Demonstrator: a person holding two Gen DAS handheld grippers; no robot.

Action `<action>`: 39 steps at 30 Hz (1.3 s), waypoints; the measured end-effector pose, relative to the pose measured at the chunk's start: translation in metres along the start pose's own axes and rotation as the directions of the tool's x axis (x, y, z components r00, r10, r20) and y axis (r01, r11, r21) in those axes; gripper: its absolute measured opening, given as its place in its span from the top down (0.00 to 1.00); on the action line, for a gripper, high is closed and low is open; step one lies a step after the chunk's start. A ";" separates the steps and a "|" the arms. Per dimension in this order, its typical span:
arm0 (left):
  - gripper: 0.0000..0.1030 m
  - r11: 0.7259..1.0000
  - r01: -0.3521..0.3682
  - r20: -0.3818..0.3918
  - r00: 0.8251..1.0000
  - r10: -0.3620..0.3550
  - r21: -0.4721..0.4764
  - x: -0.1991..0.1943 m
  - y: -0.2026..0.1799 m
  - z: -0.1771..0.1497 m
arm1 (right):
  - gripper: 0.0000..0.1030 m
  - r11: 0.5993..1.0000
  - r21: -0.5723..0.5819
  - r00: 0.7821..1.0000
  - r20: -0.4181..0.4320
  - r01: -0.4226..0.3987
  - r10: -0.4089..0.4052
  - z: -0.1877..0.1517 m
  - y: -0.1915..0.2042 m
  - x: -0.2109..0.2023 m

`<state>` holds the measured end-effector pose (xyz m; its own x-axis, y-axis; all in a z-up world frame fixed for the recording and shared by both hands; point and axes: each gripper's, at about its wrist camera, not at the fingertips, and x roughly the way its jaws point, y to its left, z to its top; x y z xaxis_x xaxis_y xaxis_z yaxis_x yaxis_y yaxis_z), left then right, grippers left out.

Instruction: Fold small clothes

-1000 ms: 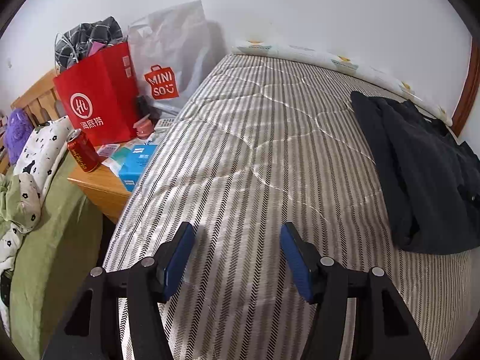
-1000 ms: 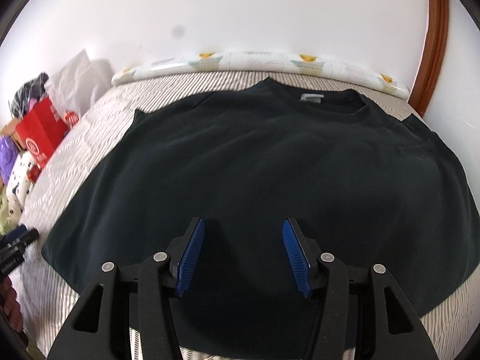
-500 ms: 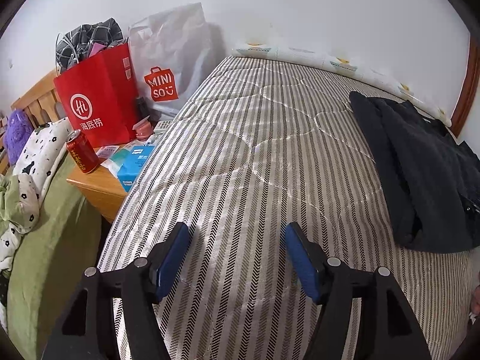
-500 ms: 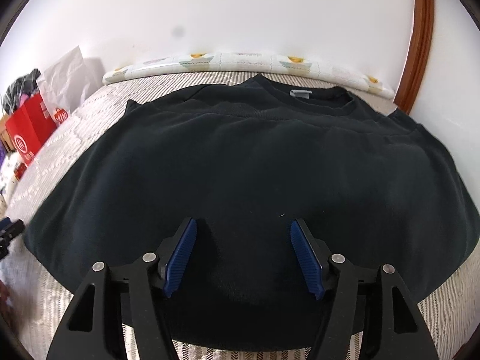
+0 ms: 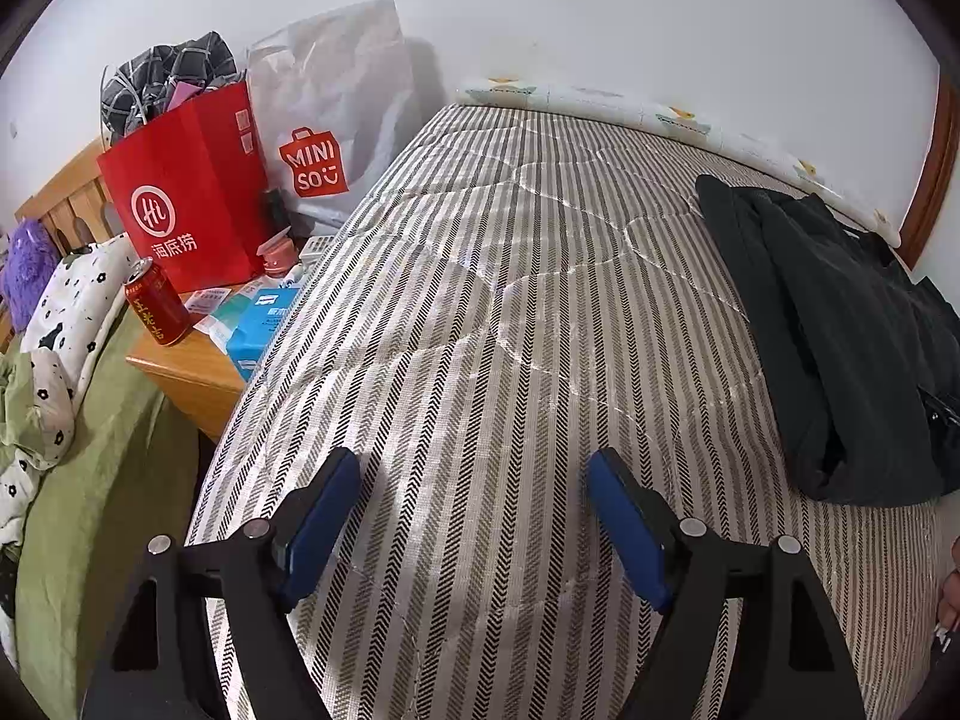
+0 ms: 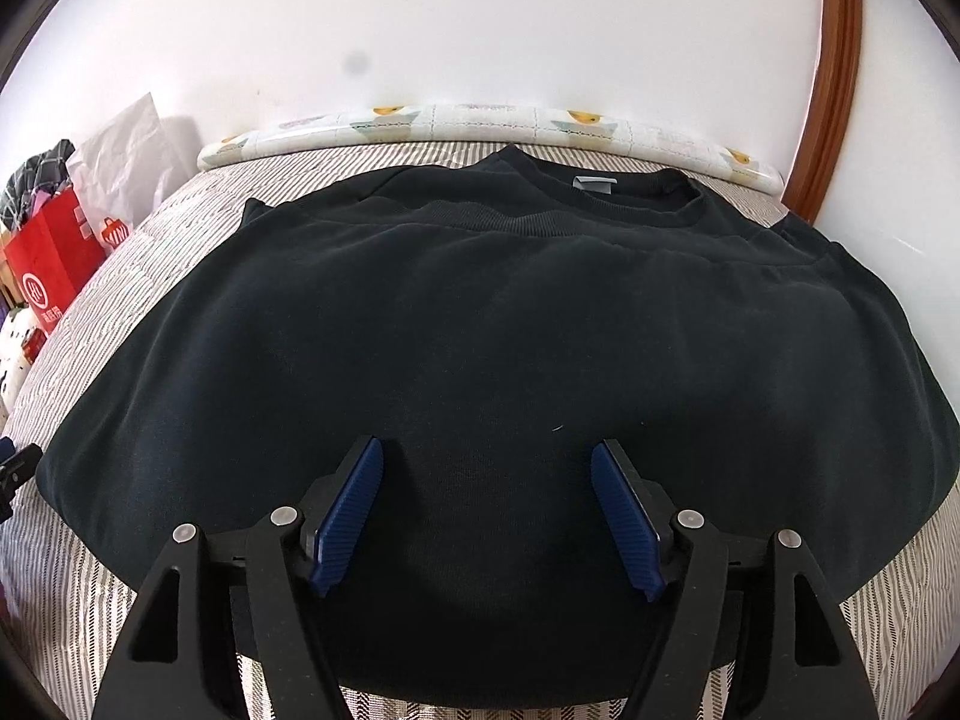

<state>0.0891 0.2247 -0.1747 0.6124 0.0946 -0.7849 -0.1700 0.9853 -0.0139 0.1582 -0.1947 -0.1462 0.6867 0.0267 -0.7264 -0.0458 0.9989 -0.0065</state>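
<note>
A black sweatshirt [image 6: 480, 324] lies folded on the striped mattress [image 6: 150, 252], its collar and grey label toward the far wall. My right gripper [image 6: 486, 468] hovers over its near part with the jaws opening; the fabric lies below the blue pads and they do not press on it. In the left wrist view the same black sweatshirt [image 5: 840, 330] sits at the right side of the bed. My left gripper [image 5: 474, 480] is over bare striped mattress [image 5: 480, 300] to the left of it, jaws opening, with nothing between them.
A wooden bedside table [image 5: 186, 366] left of the bed carries a red paper bag [image 5: 186, 204], a white Miniso bag [image 5: 336, 120], a red can [image 5: 157, 309] and a blue box [image 5: 258, 324]. Green bedding [image 5: 90, 480] lies further left. A patterned bolster [image 6: 480, 126] lines the wall.
Both grippers' jaws have spread wider. The right wrist view has shifted slightly, so the sweatshirt sits more centred; the left view is nearly unchanged.
</note>
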 end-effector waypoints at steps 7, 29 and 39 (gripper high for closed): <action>0.21 1.000 -0.019 -0.018 1.000 0.019 -0.011 0.012 0.003 0.015 | 0.31 1.000 0.003 1.000 0.000 -0.001 0.001 0.000 0.002 0.000; 0.18 1.000 -0.014 -0.021 1.000 0.014 -0.011 0.014 0.002 0.017 | 0.31 0.875 -0.463 0.985 0.026 -0.137 0.168 -0.041 0.121 -0.054; 0.15 1.000 -0.006 -0.025 1.000 0.006 -0.006 0.015 0.001 0.016 | 0.31 0.814 -0.578 0.992 0.055 -0.057 0.109 -0.054 0.149 -0.053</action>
<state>0.1102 0.2297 -0.1768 0.5917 0.0972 -0.8003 -0.1787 0.9838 -0.0127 0.0757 -0.0489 -0.1461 0.7167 0.1375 -0.6837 -0.4956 0.7901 -0.3607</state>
